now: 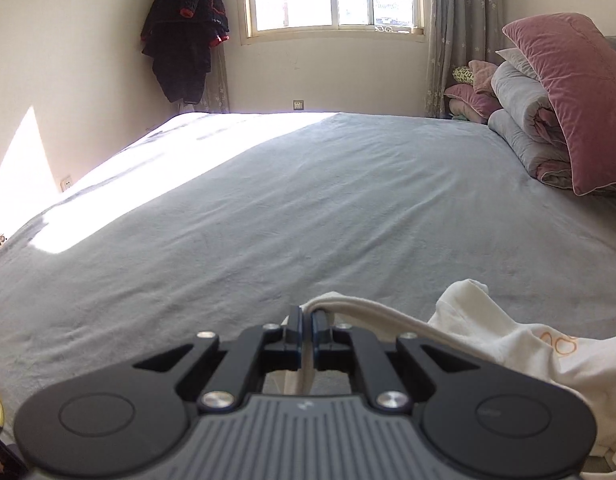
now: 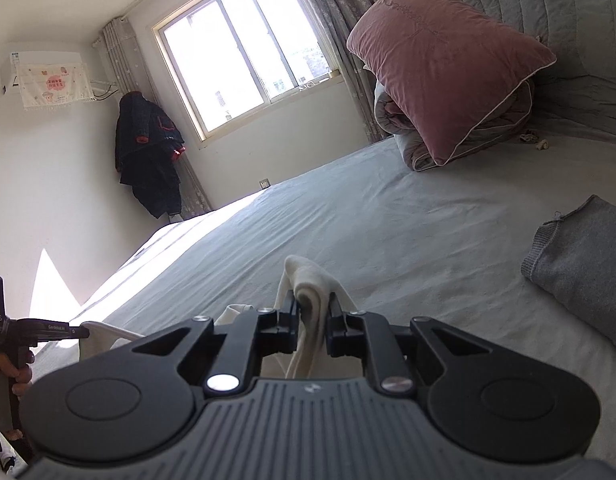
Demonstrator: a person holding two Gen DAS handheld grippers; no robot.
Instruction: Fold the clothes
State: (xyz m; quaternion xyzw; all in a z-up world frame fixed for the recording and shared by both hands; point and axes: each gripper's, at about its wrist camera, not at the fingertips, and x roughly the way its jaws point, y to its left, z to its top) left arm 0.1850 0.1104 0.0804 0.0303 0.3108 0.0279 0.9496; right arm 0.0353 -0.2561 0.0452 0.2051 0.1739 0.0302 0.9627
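From the left wrist view, the left tool (image 1: pixel 307 320) is clenched on a thin edge of the cream garment (image 1: pixel 507 344), which trails off to its right and hangs just above the near part of the grey bed (image 1: pixel 268 200). From the right wrist view, the right tool (image 2: pixel 312 314) grips a bunched fold of the same garment over the bed's near edge, with a folded grey knit (image 2: pixel 579 268) lying further right. This looks like the lift-and-spread step; next, both tools likely need to draw apart and lay the cloth flat on the bed.

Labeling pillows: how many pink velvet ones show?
2. One large pink velvet pillow leans on the rolled grey quilt; a smaller one lies by the curtain. Others may be hidden.
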